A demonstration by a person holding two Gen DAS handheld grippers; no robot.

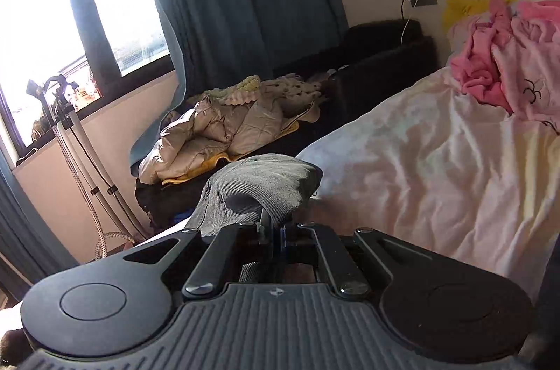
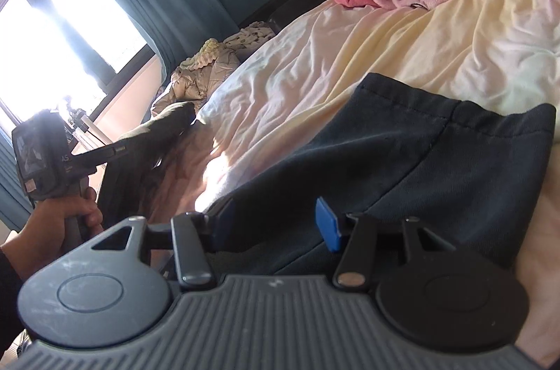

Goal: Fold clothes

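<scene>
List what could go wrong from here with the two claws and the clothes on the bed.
1. The left claw is shut on only a small bunch of the grey garment; the cloth may slip out when pulled.
2. The right claw stands open over the dark trousers; closing there may catch one layer only, or the sheet too.
3. The grey garment hangs near the bed's edge and could slide off.
</scene>
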